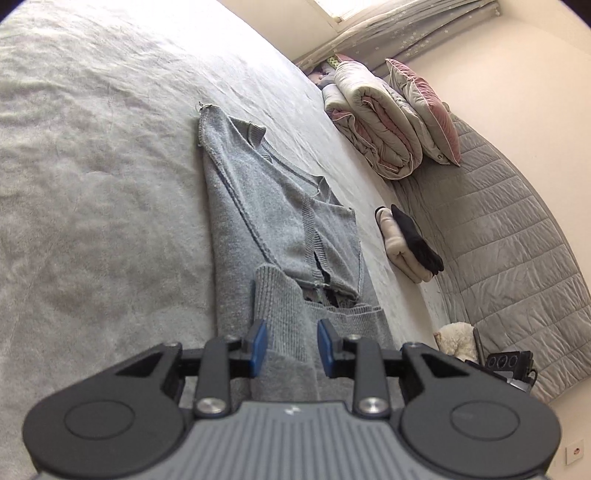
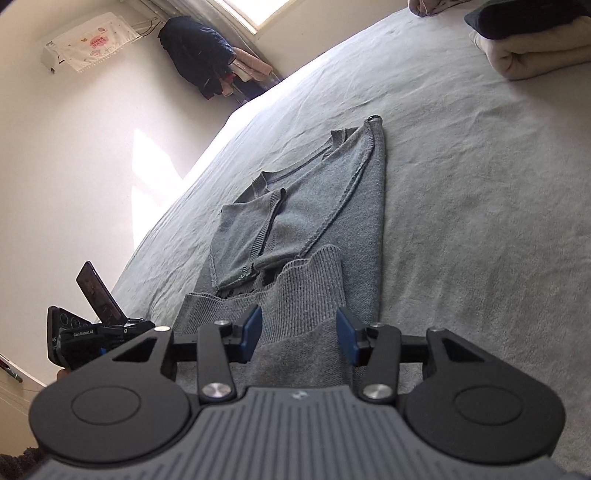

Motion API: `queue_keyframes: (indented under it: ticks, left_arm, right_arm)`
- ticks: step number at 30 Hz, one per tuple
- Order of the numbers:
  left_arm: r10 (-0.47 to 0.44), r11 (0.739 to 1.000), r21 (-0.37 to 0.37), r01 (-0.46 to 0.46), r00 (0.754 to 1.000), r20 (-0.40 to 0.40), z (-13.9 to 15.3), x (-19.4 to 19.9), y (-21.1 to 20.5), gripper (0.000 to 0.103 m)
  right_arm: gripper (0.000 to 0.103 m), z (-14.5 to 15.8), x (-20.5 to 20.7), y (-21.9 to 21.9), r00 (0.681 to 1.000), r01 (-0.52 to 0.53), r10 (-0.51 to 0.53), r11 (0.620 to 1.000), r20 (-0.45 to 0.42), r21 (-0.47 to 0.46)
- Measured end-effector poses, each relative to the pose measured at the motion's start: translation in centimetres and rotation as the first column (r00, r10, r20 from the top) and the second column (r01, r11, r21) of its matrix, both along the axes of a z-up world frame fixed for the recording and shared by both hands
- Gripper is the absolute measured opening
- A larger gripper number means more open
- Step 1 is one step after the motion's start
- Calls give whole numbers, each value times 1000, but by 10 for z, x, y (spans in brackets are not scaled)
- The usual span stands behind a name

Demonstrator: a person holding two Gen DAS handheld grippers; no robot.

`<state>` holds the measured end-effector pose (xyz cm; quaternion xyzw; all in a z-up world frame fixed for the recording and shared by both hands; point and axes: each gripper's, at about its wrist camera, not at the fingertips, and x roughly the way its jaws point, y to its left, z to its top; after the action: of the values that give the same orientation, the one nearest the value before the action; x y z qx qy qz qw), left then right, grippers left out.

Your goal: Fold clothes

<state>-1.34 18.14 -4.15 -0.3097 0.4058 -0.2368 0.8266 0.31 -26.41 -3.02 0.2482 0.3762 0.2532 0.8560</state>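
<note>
Ribbed grey knit sweater [image 1: 280,221], folded rectangular

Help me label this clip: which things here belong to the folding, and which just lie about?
In the job: grey sweater, left gripper, right gripper, both open over its hem.

Lying about: rolled duvet, pillow, folded cream and black clothes, hanging clothes, bed sheet.

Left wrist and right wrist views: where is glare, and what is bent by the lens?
Left wrist view: the top of the pale grey bedspread is washed out white; the bed edge curves. Right wrist view: a bright sun patch burns out on the cream wall; the grey knit sweater stays sharp.
</note>
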Motion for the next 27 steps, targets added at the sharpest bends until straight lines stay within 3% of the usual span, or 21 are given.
queue_keyframes:
  ticks: [4, 9, 14, 17, 19, 20, 22, 24, 27]
  left_arm:
    - [9, 998, 59, -14, 996, 88, 9, 2, -12, 29]
    - [-42, 994, 107, 24, 986, 160, 12, 2, -22, 29]
    - [-92, 956, 291, 51, 987, 131, -5, 6, -38, 28]
    - [-98, 953, 299, 51, 985, 145, -3, 3, -37, 28]
    - [-109, 950, 305, 61, 984, 143, 4, -1, -36, 38]
    - [-118, 950, 306, 71, 983, 140, 7, -4, -35, 43]
    - [-134, 949, 301, 93, 984, 117, 10, -8, -29, 63]
    - [-146, 950, 291, 117, 986, 82, 11, -10, -22, 70]
    - [-166, 950, 274, 151, 986, 29, 12, -14, -11, 76]
  right_arm:
    - [38, 4, 0, 13, 994, 1, 9, 996, 109, -91]
    - [37, 10, -1, 28, 972, -10, 48, 986, 228, -164]
    - [37, -6, 11, 36, 978, -27, 74, 972, 196, -231]
    - [31, -17, 14, 36, 982, -23, 71, 965, 175, -259]
    - [32, -14, 12, 35, 982, -25, 73, 965, 175, -262]
    - [39, -10, 10, 34, 982, -32, 79, 964, 172, -263]
    - [44, -3, 7, 29, 983, -49, 92, 965, 157, -259]
    - [57, 1, 4, 21, 987, -55, 89, 969, 135, -241]
    - [59, 0, 3, 2, 996, -57, 68, 982, 60, -178]
